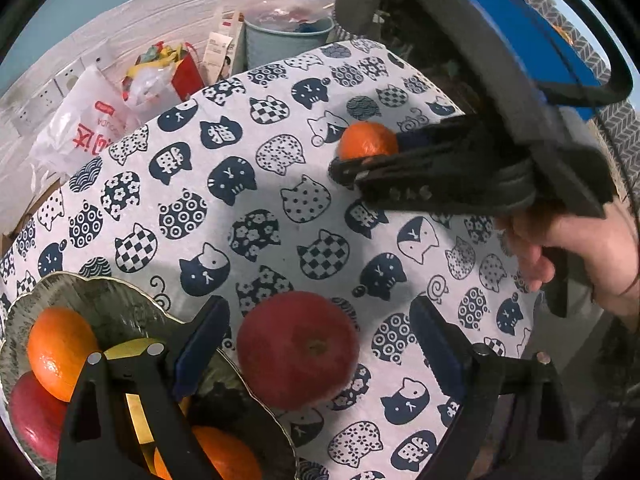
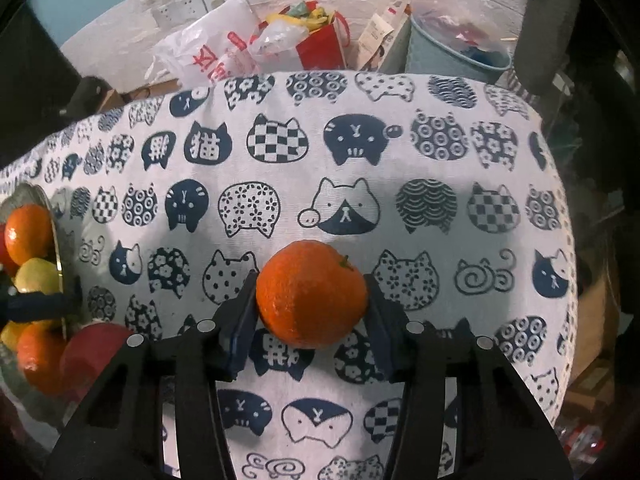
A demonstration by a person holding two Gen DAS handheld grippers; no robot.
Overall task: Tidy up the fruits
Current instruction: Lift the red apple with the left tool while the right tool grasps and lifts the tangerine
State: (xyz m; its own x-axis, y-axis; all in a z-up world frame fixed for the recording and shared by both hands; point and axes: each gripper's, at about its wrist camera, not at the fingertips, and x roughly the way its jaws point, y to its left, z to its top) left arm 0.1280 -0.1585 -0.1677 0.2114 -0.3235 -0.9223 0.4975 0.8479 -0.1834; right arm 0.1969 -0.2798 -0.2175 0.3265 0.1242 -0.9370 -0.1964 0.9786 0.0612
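right gripper (image 2: 312,312) clamping tangerine (image 2: 311,294), fruit-filled plate (image 2: 24,196)

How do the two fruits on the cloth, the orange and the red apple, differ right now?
The orange is clamped in the right gripper; the red apple lies free between the open fingers of the left gripper. The apple lies beside the fruit plate; the orange is farther off. Both rest on the cat-print cloth.

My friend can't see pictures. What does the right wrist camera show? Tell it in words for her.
The right gripper is shut on an orange that sits on a cat-print tablecloth. At the left edge, a plate holds more oranges and a yellow fruit, with a red apple beside it.
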